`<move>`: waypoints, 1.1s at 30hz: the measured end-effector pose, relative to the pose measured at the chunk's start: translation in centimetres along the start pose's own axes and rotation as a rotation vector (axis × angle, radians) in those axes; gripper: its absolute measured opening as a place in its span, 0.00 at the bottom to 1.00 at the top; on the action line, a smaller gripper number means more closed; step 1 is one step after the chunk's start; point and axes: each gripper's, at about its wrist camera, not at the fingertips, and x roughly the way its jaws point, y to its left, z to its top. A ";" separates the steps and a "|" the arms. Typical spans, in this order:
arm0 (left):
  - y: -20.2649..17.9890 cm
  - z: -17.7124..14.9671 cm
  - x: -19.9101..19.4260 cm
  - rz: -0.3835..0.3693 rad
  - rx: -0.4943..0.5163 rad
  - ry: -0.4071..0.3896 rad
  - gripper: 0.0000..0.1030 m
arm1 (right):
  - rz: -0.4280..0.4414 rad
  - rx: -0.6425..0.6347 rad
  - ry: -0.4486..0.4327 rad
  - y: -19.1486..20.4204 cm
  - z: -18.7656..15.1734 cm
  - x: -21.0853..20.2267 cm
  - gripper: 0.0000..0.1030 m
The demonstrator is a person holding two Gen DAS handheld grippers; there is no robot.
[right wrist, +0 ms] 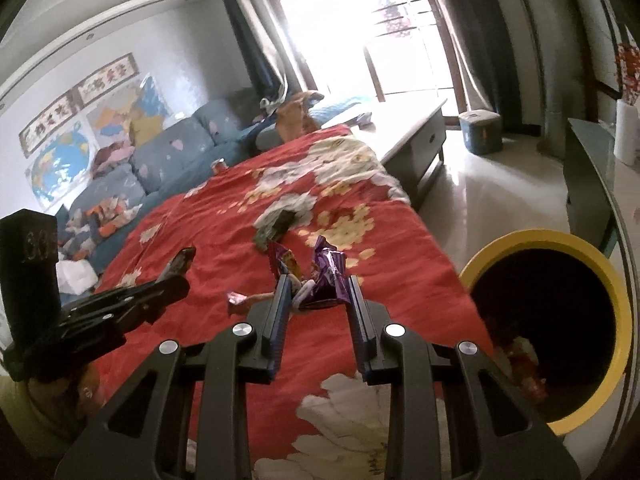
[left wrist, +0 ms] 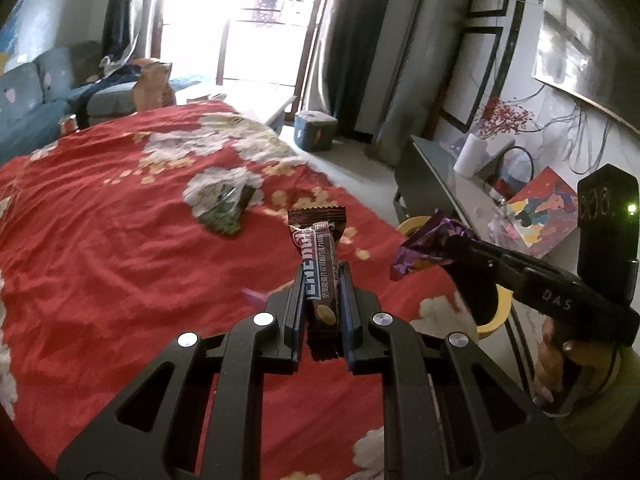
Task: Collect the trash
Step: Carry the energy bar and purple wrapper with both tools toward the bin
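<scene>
The left gripper point(left wrist: 322, 280) clamps a brown snack bar point(left wrist: 320, 268); most of the bar juts beyond the fingertips and may pivot loose. The right gripper point(right wrist: 316, 292) pinches a crumpled purple wrapper point(right wrist: 326, 276). The yellow bin point(right wrist: 608, 280) sits right of its fingers; an early release risks landing on the red cloth point(right wrist: 224, 240).

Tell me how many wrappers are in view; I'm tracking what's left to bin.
4: a brown chocolate bar wrapper in the left gripper, a purple wrapper in the right gripper, a green packet and a small pink wrapper on the red bedspread. Others may be hidden.
</scene>
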 end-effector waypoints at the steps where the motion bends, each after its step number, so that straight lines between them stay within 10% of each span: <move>1: -0.2 0.1 0.0 -0.003 0.004 -0.003 0.10 | -0.004 0.003 -0.005 -0.2 0.0 -0.2 0.26; 33: -8.7 2.9 4.4 -0.135 0.122 0.003 0.10 | -0.151 0.151 -0.133 -8.5 1.4 -4.4 0.26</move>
